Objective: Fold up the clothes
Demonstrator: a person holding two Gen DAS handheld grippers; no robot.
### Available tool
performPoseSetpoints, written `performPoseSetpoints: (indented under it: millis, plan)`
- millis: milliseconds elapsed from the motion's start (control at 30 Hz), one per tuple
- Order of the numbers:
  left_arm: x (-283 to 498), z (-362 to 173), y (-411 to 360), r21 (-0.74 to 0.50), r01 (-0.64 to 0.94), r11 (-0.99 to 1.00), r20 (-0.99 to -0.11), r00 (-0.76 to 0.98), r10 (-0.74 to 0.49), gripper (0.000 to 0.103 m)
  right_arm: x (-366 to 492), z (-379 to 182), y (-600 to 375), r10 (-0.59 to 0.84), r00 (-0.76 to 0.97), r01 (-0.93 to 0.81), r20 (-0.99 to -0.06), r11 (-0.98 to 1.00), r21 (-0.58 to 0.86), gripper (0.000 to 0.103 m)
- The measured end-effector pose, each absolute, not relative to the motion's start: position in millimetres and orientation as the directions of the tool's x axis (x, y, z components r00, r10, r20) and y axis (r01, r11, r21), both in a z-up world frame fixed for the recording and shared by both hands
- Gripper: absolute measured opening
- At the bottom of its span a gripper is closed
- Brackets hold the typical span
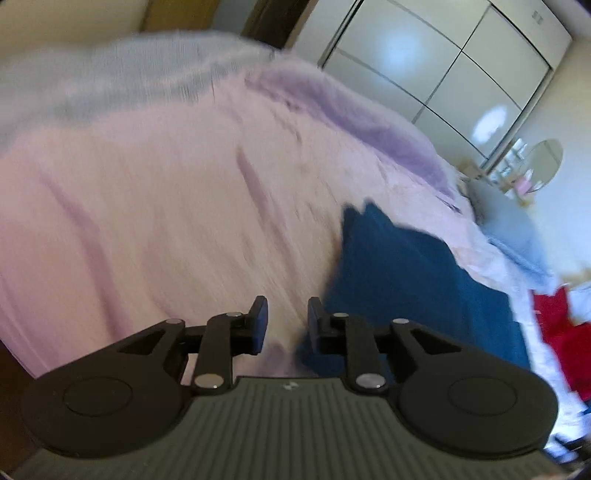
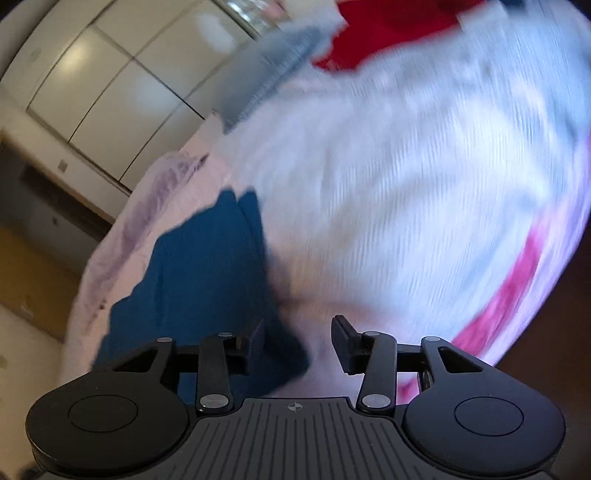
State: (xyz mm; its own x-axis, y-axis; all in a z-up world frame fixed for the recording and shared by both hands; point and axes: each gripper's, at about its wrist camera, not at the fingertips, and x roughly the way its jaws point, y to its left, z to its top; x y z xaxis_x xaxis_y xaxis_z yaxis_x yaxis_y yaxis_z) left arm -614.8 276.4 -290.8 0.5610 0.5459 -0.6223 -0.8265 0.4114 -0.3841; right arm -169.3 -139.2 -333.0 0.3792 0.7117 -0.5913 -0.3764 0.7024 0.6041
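A dark blue garment (image 1: 413, 280) lies flat on the pale pink bed cover (image 1: 147, 206), to the right of my left gripper (image 1: 287, 314). That gripper hovers above the bed, open by a narrow gap, with nothing between its fingers. In the right wrist view the same blue garment (image 2: 199, 266) lies to the left, partly behind the left finger. My right gripper (image 2: 298, 336) is open wider and empty, above the pale bed cover (image 2: 406, 206). Both views are blurred.
A red garment (image 1: 561, 325) (image 2: 388, 29) lies at the bed's far end. A lilac blanket (image 1: 351, 110) and a grey-blue pillow (image 2: 266, 74) lie along the bed's edge. White wardrobe doors (image 1: 443, 55) (image 2: 110, 74) stand behind. A magenta stripe (image 2: 517, 280) runs near the bed's right edge.
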Motion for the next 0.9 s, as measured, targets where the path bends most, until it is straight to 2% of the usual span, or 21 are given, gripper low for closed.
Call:
performPoseSetpoints:
  millis: [100,233,367,567,667,700,733,767,800,900]
  plan:
    - [-600,-272,297,-0.358,-0.807,0.469,-0.598,0.584,0.549,0.018,-151,-321,-121,0.748,0.368,-0.473,-0.553,0.662,0.581,0.044]
    - [-543,-266,333,-0.347,-0.725,0.594,-0.607,0.657,0.447,0.028,-120,-317,-73,0.802,0.297,-0.604,-0.519,0.579,0.548,0.044]
    - [-480,-278,374,-0.360,-0.674,0.645,-0.644,0.680,0.351,0.033,-75,-334,-19,0.819,0.235,-0.623,-0.523,0.540,0.566,0.044]
    - [-411,-313,419,-0.278,-0.688,0.670,-0.715,0.614,0.334,0.038,-25,-356,28,0.828,0.173,-0.600,-0.533,0.517,0.610,0.044]
    - [-400,-329,432,-0.313,-0.676,0.667,-0.720,0.627,0.297,0.032,-12,-365,39,0.831,0.137,-0.593,-0.539,0.505,0.627,0.044]
    - [-400,-331,432,-0.320,-0.663,0.677,-0.711,0.640,0.291,0.023,-12,-365,41,0.837,0.120,-0.602,-0.534,0.489,0.631,0.042]
    - [-400,-332,432,-0.315,-0.655,0.687,-0.705,0.646,0.292,0.015,-12,-366,41,0.843,0.104,-0.614,-0.529,0.472,0.633,0.009]
    - [-400,-333,432,-0.306,-0.649,0.696,-0.695,0.652,0.303,0.013,-12,-367,42,0.848,0.088,-0.625,-0.523,0.456,0.634,0.008]
    - [-404,-332,432,-0.315,-0.639,0.702,-0.670,0.673,0.313,0.000,-14,-365,40,0.852,0.093,-0.637,-0.515,0.448,0.628,0.008]
    - [-411,-324,435,-0.341,-0.623,0.704,-0.595,0.723,0.351,0.000,-18,-352,28,0.862,0.174,-0.659,-0.477,0.462,0.594,0.007]
